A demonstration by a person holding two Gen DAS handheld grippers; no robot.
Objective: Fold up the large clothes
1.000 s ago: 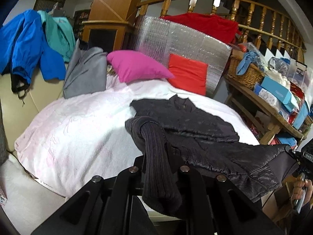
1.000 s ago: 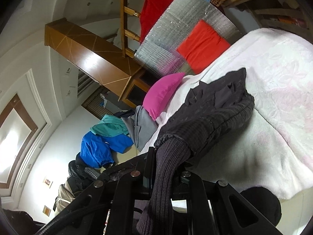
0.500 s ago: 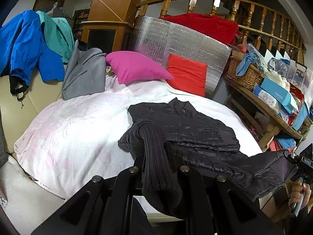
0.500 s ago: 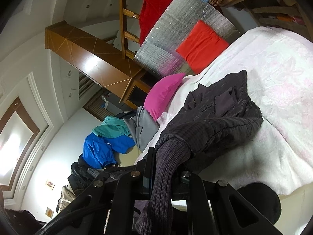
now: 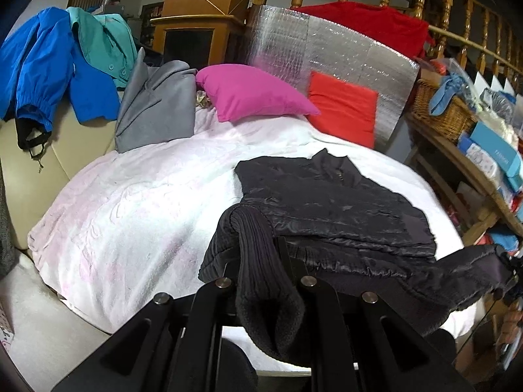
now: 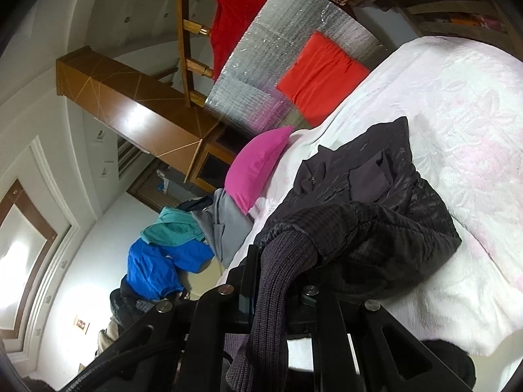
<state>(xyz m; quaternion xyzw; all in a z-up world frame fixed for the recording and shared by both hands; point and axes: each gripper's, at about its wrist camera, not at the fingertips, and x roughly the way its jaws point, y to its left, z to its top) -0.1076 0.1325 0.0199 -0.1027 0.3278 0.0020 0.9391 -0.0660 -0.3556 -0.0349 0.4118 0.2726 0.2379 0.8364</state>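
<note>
A shiny black quilted jacket (image 5: 327, 202) lies on the white and pink blanket (image 5: 137, 215), collar toward the pillows, its near part doubled over. My left gripper (image 5: 258, 261) is shut on a dark ribbed cuff (image 5: 264, 294), which hangs down between the fingers. In the right wrist view, my right gripper (image 6: 274, 271) is shut on another ribbed cuff (image 6: 271, 310) of the jacket (image 6: 376, 222). The right gripper (image 5: 510, 271) also shows at the far right edge of the left wrist view, pulling the jacket's other end taut off the bed's edge.
A magenta pillow (image 5: 251, 94), a red cushion (image 5: 343, 111) and a silver foil panel (image 5: 310, 42) stand at the bed's far end. Grey (image 5: 157, 107), blue (image 5: 42, 65) and teal garments lie at the left. A cluttered wooden shelf with a wicker basket (image 5: 438, 111) flanks the right.
Both grippers moved forward over the bed and slightly down, carrying the cuffs. The jacket's near part now lies further over its body, and the jacket looks closer.
</note>
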